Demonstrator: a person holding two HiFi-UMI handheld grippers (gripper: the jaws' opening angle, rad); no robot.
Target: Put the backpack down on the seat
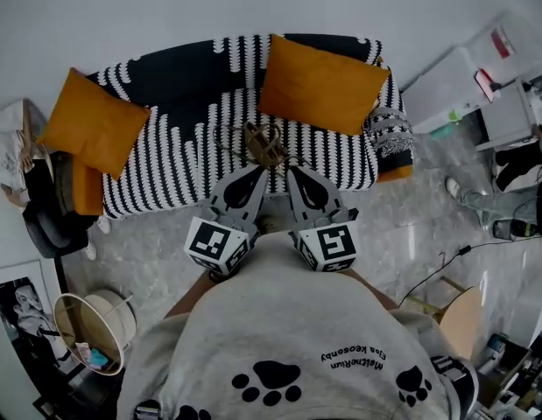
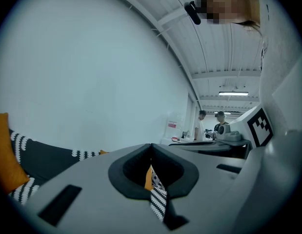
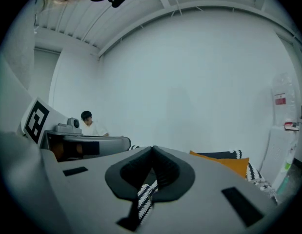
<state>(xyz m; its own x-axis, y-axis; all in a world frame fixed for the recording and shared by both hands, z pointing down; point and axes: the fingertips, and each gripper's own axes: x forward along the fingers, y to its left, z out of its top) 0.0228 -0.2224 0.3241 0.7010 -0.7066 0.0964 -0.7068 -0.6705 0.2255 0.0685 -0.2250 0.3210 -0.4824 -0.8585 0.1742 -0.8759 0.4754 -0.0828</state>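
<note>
A small brown backpack [image 1: 263, 143] with thin straps lies on the black-and-white striped sofa seat [image 1: 174, 178], between the two cushions. My left gripper [image 1: 260, 170] and right gripper [image 1: 291, 170] hover side by side just in front of it, close to my chest. From here I cannot say whether their tips touch it. In the left gripper view the jaws [image 2: 151, 145] meet at the tip with nothing between them, and the right gripper view [image 3: 152, 148] shows the same. Neither gripper view shows the backpack; only striped sofa cover appears through the gaps.
Two orange cushions [image 1: 94, 121] [image 1: 321, 83] lean on the sofa back. A dark chair [image 1: 43, 221] and a round basket [image 1: 91, 326] stand at the left. White cabinets [image 1: 481, 86], a person's legs [image 1: 494, 204] and a floor cable [image 1: 446, 265] are at the right.
</note>
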